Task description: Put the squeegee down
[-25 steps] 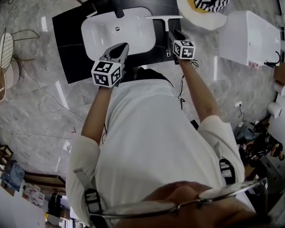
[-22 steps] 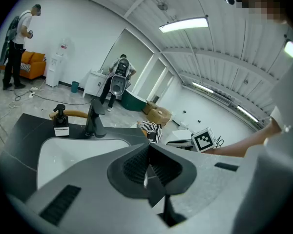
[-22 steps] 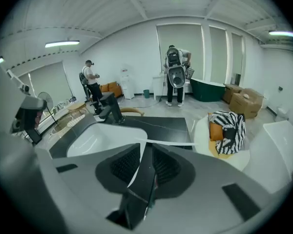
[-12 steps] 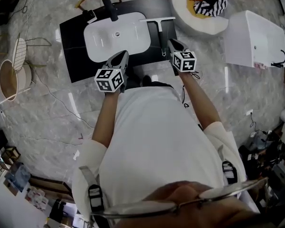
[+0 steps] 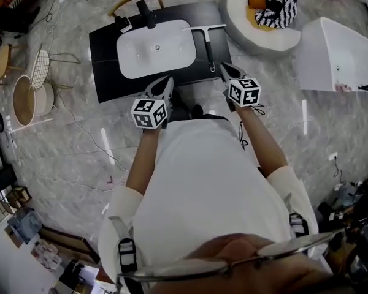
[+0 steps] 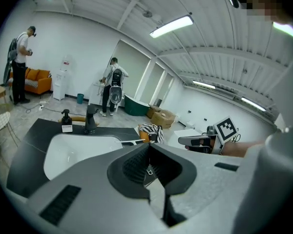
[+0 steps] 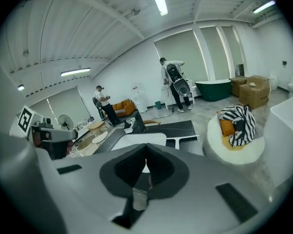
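Head view: holding left gripper and right gripper at counter's near edge, jaws pressing together empty, with squeegee lying right of sink.

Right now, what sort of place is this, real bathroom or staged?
Probably a staged set in an open hall: a black counter with a white basin stands alone on marble floor, a white bathtub sits nearby, and strip lights run under a ribbed ceiling.
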A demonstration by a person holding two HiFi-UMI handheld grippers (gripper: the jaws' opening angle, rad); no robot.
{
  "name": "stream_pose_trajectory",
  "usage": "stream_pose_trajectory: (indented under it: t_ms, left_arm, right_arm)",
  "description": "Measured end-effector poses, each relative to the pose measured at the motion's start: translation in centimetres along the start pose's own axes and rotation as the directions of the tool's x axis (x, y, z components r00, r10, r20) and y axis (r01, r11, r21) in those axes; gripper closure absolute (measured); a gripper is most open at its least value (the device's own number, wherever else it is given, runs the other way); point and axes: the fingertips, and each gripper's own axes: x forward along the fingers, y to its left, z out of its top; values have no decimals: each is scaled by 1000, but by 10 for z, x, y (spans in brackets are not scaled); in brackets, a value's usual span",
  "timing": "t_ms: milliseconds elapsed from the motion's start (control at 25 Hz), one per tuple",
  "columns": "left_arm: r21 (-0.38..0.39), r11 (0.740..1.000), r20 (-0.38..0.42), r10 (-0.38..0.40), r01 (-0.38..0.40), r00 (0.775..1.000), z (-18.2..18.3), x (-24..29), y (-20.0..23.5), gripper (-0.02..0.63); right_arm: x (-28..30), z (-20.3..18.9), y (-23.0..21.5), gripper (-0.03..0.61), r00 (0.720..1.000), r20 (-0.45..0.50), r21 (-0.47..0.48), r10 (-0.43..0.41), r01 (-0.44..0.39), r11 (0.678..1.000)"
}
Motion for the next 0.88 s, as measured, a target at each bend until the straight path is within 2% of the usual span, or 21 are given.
stream_pose_trajectory:
  t_ms: [80,320,480,720,880]
  left_arm:
    - [28,1000,-5,-3,3,1000,-2,-7,-13,609]
    - [-12,1000,14,-22,22,1000,0,-29,-31,609]
    - [-1,999,42,-33,33,999,7,-43,-28,609]
    - [47,999,108,-24,19,994,25,-68,-7,609]
    - [92,995,97,-45,36,994,31,-82,7,609]
  right_arm:
    - [-13,0,7,572,1000,15,11,21,-21,1000]
    - [-41,10,42,572,994,82,-29,72,-70,997]
    - [-45,11,66,572,987,117,-69,111,-103,992]
    - [-50,25,90,574,978,189,-75,89,-76,994]
    - [-48,34,106,574,969,241,-65,62,-48,997]
